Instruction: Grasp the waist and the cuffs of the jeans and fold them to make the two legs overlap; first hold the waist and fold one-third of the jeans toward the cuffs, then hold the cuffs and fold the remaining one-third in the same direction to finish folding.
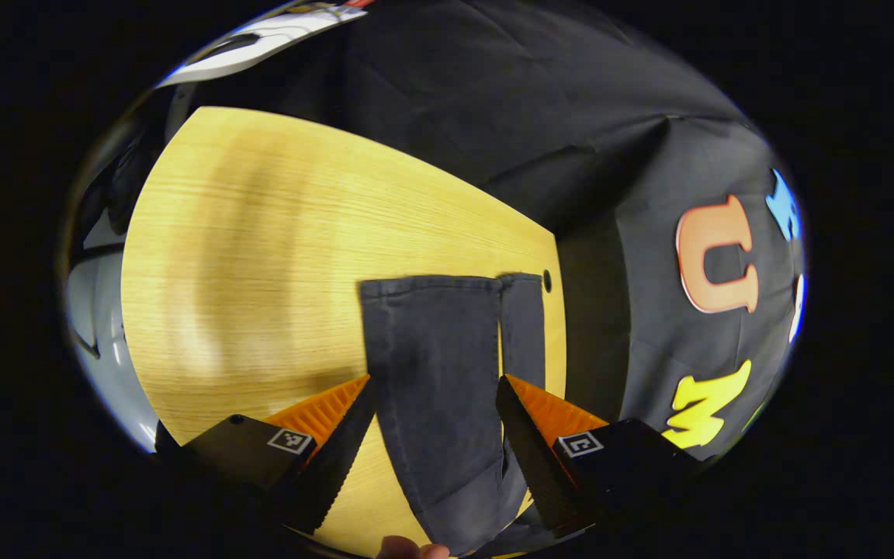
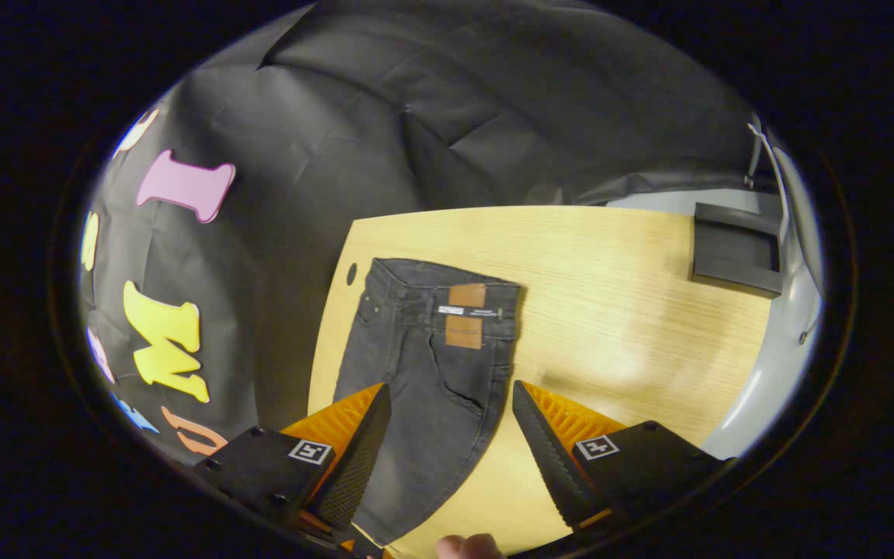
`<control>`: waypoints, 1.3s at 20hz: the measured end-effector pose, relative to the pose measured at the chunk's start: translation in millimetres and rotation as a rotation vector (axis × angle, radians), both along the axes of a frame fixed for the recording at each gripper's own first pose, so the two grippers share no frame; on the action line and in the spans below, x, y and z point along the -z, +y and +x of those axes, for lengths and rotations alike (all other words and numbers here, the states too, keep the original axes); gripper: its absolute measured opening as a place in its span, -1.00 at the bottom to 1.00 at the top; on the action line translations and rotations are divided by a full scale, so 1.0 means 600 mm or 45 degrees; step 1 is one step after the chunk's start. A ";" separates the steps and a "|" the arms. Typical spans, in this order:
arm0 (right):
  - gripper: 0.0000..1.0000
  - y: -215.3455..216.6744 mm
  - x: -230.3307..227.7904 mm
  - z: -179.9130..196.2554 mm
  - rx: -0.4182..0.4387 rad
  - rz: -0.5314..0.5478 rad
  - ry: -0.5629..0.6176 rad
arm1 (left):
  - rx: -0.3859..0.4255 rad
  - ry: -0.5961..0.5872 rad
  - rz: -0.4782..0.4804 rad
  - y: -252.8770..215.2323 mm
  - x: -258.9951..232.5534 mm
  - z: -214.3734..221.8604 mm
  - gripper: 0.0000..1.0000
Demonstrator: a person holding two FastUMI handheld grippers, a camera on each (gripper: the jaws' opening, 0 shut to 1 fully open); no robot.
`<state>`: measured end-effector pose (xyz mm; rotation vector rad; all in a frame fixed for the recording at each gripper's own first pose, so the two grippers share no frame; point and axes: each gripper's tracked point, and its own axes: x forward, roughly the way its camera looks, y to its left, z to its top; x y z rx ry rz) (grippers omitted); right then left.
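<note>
Dark grey denim between spread fingers at both ends. Left gripper [image 1: 435, 396]: jaws wide apart, hovering above the cuffs [image 1: 455, 286], nothing held; the leg lies flat on the wooden tabletop [image 1: 261, 256], a second hem edge peeking out beside the first, so the legs look already overlapped, though not squarely. Right gripper [image 2: 451, 404]: jaws likewise apart, empty, poised over the seat end; the waist [image 2: 447, 283] with its brown leather patch [image 2: 465, 326] lies beyond the fingertips, near the table's far-left edge by a small dark hole [image 2: 351, 273]. The jeans [image 2: 424, 373] are flat and untouched. A black box [image 2: 734, 248] sits well apart at the table's far corner. Judgement: waist fold not yet begun. Risks: pinching just the top layer of the waistband, so the lower leg drags behind and the overlap skews; the offset hems worsening that; the jeans lying close to the table edge, so a sideways pull could slide them off.
</note>
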<state>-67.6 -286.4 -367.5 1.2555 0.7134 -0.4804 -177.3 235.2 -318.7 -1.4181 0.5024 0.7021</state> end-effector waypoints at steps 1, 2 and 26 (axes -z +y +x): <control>0.95 -0.003 0.009 0.002 0.009 0.015 0.005 | -0.018 0.005 -0.019 0.013 -0.003 -0.030 0.97; 0.95 -0.005 0.018 0.005 0.015 0.021 0.015 | -0.033 0.011 -0.031 0.019 0.001 -0.057 0.97; 0.64 -0.004 0.095 0.096 -0.185 -0.155 0.270 | 0.134 0.046 0.048 0.017 0.035 0.103 0.82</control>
